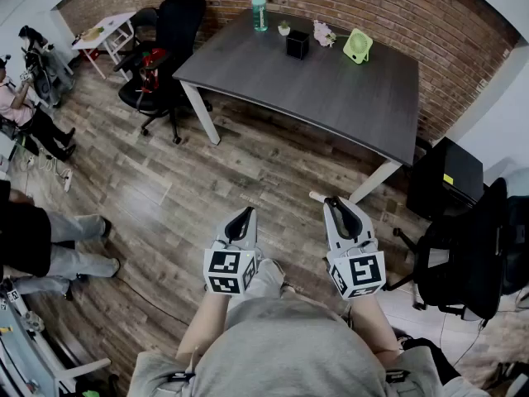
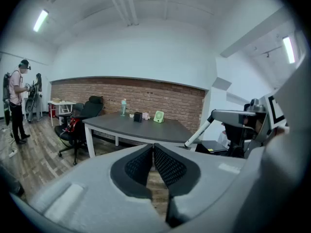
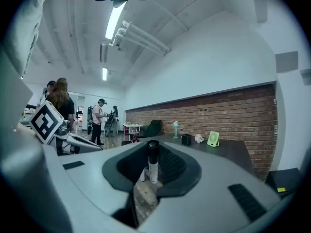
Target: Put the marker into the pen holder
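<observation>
**Marker gripped on the right, pen holder far off on the table**

Right gripper (image 3: 153, 155) clamped on the marker (image 3: 152, 163) — white barrel between the two pads, black cap poking up above them in the right gripper view. In the head view, only a white end showing, just left of the jaw tips. Left gripper (image 2: 153, 152) closed, tips meeting, nothing between the pads. Both held side by side above the wood floor (image 1: 207, 180), low in the head view, well apart from the grey table (image 1: 331, 106). Black pen holder (image 1: 297, 44) standing upright near the table's far edge by the brick wall (image 1: 397, 7), with a teal bottle (image 1: 259, 11) to its left and a green fan (image 1: 357, 45) to its right — marker and holder well apart. Black office chair (image 1: 169, 48) beside the table's left end.
</observation>
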A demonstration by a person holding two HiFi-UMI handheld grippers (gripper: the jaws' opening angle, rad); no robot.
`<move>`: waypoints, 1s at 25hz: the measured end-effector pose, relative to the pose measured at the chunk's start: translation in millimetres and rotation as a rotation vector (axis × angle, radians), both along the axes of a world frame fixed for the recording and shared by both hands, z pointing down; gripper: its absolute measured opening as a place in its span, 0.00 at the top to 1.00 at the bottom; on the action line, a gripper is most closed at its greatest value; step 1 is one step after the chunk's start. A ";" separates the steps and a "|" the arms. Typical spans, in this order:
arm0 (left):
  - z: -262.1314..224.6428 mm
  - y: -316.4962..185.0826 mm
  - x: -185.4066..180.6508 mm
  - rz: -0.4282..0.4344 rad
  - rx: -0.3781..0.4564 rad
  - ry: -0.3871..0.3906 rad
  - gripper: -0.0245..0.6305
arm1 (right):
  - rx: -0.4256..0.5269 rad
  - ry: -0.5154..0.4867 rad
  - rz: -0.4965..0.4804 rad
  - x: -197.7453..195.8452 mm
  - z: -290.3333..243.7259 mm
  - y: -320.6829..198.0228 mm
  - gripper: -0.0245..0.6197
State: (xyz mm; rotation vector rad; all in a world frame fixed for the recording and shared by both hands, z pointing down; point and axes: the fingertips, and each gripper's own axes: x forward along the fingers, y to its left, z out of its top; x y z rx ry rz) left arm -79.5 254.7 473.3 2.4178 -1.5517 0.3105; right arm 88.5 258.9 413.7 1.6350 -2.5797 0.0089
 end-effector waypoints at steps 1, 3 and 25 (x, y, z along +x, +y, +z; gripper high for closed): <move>-0.4 6.4 -1.8 -0.003 0.002 0.002 0.93 | 0.002 -0.001 0.001 -0.4 -0.1 6.3 0.85; -1.7 18.4 -4.2 -0.010 0.006 0.007 0.93 | 0.008 0.000 0.001 -0.7 -1.7 17.9 0.85; -12.6 61.2 14.2 -0.022 0.033 0.024 0.93 | 0.043 -0.035 -0.049 3.1 -14.1 56.6 0.85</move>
